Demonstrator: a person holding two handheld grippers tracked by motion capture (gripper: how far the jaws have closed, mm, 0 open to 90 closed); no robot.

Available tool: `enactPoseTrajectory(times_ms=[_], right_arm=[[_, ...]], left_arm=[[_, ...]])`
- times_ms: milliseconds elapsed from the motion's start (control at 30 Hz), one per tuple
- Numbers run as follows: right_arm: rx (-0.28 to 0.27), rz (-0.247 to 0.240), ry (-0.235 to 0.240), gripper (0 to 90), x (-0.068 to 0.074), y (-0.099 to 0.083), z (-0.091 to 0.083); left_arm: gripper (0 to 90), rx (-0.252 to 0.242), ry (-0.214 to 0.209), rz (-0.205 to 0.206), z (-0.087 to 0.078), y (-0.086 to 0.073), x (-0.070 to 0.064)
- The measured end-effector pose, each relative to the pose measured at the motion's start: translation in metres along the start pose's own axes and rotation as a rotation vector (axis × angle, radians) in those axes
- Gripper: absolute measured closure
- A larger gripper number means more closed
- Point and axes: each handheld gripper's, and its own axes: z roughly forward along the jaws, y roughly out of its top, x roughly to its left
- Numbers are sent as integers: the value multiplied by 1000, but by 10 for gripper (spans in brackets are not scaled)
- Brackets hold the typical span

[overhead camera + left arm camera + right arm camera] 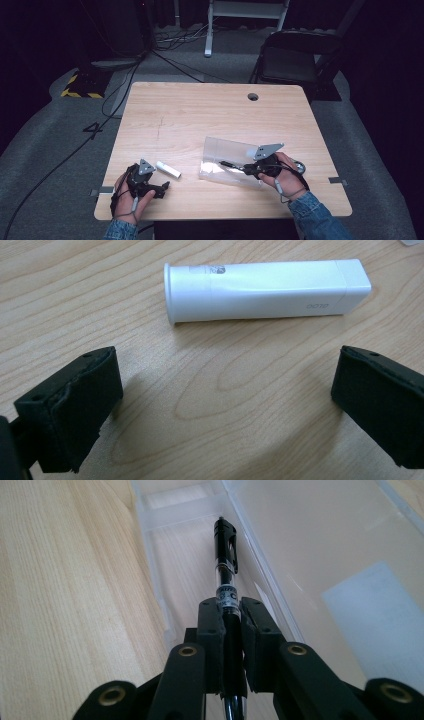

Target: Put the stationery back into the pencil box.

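Note:
A white tube-shaped stick (pixel 265 290) lies flat on the wooden table (pixel 200 115), seen also in the high view as the white stick (pixel 168 169) near the front left. My left gripper (pixel 225 400) stands open just short of it, nothing between its jaws; from above the left gripper (pixel 161 188) sits below and left of the stick. My right gripper (pixel 231 615) is shut on a black pen (pixel 226 555), which points into a clear plastic case (pixel 310 555). In the high view the right gripper (pixel 245 168) holds the pen (pixel 227 164) over the open case (pixel 225 150).
A round cable hole (pixel 253 96) is at the table's far edge. A black folding chair (pixel 295 55) stands behind the table at right, and cables (pixel 115 95) run over the grey floor at left. Small tape marks (pixel 337 180) sit at the table's sides.

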Motion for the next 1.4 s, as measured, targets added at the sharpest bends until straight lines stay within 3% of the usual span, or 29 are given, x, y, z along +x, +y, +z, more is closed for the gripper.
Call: enactPoseTrajectory(times_ms=[433,1167,1400], right_arm=[[8,-10,-2,797,-4,-3,5],[30,-24,-44,795,-4,-6,11],[12,-28,-58,738,-4,-5,10]], left_arm=[[4,0,0,0,0,0,0],[4,0,0,-1,0,0,0],[4,0,0,0,0,0,0]])
